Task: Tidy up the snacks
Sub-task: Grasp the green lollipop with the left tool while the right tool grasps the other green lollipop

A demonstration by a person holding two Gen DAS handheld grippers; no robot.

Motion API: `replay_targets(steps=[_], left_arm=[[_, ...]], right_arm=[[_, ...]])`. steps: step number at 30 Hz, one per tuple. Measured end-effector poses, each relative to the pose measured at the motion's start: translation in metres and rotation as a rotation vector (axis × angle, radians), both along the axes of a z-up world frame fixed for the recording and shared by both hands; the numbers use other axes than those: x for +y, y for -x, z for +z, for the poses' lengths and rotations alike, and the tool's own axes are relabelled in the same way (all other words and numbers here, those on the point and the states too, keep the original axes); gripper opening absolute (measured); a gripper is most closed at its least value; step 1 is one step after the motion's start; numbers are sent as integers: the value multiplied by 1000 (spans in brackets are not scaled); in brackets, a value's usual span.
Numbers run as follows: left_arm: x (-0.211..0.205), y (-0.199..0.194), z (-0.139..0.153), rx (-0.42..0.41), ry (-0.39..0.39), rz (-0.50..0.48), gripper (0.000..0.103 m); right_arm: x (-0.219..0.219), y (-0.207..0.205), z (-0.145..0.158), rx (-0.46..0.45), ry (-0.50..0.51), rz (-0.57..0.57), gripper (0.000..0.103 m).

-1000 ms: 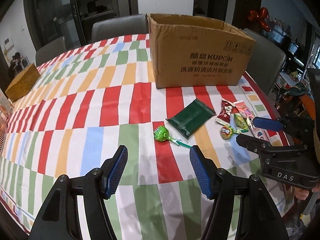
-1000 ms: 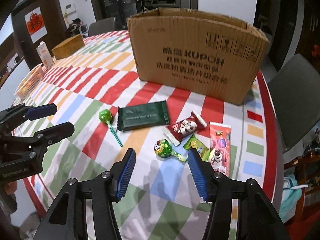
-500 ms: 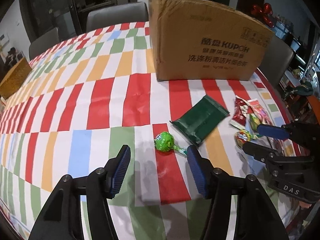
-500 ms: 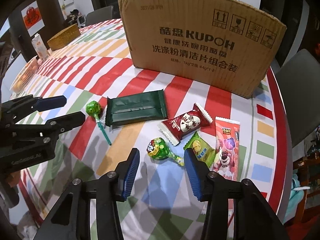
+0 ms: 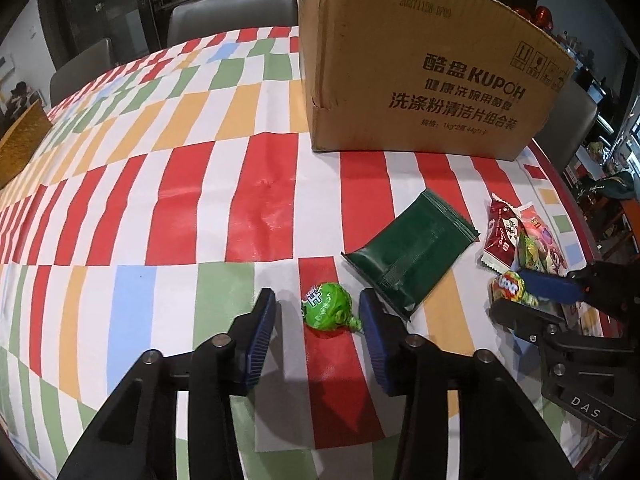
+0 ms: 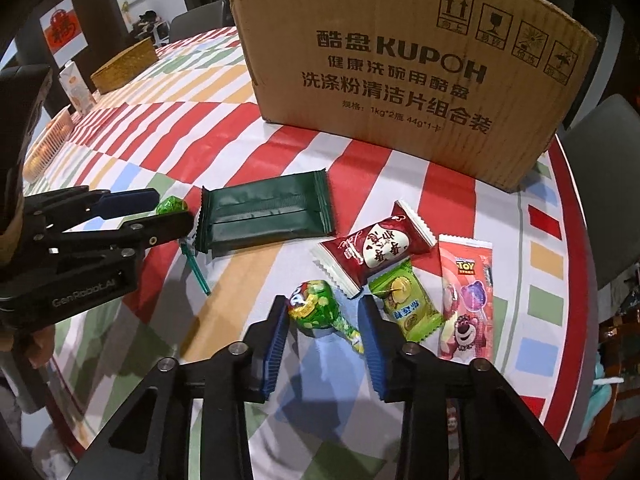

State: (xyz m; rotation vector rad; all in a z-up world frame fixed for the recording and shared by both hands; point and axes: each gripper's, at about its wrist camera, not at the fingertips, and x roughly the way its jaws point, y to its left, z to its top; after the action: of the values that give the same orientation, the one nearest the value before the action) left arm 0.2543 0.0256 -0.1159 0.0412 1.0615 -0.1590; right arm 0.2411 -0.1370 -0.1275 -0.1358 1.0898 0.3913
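In the left wrist view, the left gripper [image 5: 317, 312] hangs low over the desk [image 5: 120, 200] with its blue-padded fingers [image 5: 262, 336] spread apart on either side of a green lollipop [image 5: 327, 311]. The candy head lies between the pads on a red stripe of the tablecloth; neither pad clearly touches it. Just beyond the right pad lies a dark green packet [image 5: 412, 256], and behind that stands the cardboard box [image 5: 424, 76]. At the right edge the right gripper [image 5: 516, 298] reaches in with a second lollipop in a multicoloured wrapper [image 5: 510, 288] between its fingers, next to a red candy packet [image 5: 502, 236].

In the right wrist view, the right gripper [image 6: 323, 320] has its fingers [image 6: 370, 340] apart and straddling the multicoloured lollipop [image 6: 316, 308], which rests on the desk [image 6: 240, 272]. Just beside it lie a small green candy packet [image 6: 406, 308], the red candy packet [image 6: 376, 250] and a pink Toy Story packet [image 6: 466, 296]. The dark green packet [image 6: 266, 212] lies further left, before the box [image 6: 400, 60]. The left gripper [image 6: 170, 214] enters from the left, its fingers open around the green lollipop [image 6: 171, 205], whose teal stick [image 6: 197, 270] points toward the camera.
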Motion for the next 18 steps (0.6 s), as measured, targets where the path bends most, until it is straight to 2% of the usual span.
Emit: replay_targets(steps=[4, 6, 11, 18], left_arm=[[0, -3, -2, 16, 31, -6, 28], [-1, -3, -2, 15, 30, -7, 26], [-2, 3, 2, 17, 39, -22, 26], [-9, 21, 24, -27, 48, -48, 26]], right_arm=[[2, -2, -2, 10, -19, 5, 26], [2, -2, -2, 13, -28, 6, 26], [4, 0, 3, -1, -47, 8, 26], [-1, 6, 16, -29, -77, 9, 26]])
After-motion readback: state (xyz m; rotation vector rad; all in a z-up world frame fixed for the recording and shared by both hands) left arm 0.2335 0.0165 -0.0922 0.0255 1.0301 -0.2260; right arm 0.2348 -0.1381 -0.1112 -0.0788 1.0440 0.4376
